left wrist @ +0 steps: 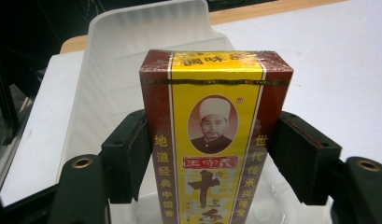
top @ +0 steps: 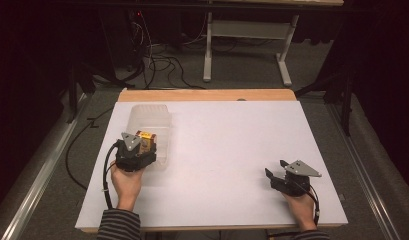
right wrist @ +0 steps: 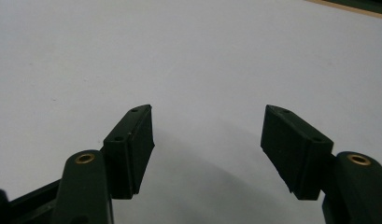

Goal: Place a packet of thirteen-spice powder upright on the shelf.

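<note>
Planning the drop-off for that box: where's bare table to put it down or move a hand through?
Free: the white table between the clear plastic bin and the right gripper, and the far strip up to the wooden edge. Crowded: the near left, where the left gripper holds the yellow-and-red box over the bin.

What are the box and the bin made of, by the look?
Box: likely printed cardboard under glossy film; sharp folded edges, glare along its top. Bin: translucent whitish plastic, moulded; ribbed walls, rounded corners, the white table showing faintly through.
</note>
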Demonstrator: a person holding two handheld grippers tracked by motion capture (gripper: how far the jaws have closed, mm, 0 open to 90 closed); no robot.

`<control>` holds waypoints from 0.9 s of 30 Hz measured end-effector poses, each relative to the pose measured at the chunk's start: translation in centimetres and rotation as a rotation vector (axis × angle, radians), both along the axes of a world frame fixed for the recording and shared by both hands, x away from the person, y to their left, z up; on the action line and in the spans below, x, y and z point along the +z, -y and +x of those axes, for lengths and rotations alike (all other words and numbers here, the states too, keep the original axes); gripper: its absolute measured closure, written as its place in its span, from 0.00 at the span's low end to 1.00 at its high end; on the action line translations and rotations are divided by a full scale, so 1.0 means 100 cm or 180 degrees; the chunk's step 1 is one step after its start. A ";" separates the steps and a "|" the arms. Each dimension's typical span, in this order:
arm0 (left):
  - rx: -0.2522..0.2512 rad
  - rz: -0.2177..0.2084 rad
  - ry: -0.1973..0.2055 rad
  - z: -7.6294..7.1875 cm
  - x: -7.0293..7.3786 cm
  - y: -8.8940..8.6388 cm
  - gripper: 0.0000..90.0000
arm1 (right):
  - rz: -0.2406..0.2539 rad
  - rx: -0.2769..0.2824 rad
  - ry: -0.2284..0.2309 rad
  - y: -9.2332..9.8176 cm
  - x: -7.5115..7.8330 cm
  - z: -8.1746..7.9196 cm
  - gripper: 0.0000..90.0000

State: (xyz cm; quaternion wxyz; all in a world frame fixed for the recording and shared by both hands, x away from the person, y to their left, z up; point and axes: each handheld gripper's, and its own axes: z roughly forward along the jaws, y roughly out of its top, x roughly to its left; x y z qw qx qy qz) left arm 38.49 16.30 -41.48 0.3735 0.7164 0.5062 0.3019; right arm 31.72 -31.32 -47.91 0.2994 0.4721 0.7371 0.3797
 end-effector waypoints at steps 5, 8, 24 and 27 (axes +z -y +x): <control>0.0012 0.0002 -0.0017 -0.004 -0.003 -0.003 0.36 | -0.0017 0.0005 0.0005 0.000 0.000 0.000 0.39; 0.0024 -0.0018 -0.0016 -0.005 -0.004 -0.004 0.36 | -0.0019 0.0004 0.0006 0.000 0.000 0.000 0.39; 0.0082 -0.0021 0.0050 -0.016 -0.002 -0.009 0.34 | -0.0035 0.0016 0.0012 0.000 0.000 0.000 0.39; 0.0070 -0.0023 0.0037 -0.017 -0.002 -0.009 0.33 | -0.0032 0.0011 0.0010 0.000 0.000 0.000 0.39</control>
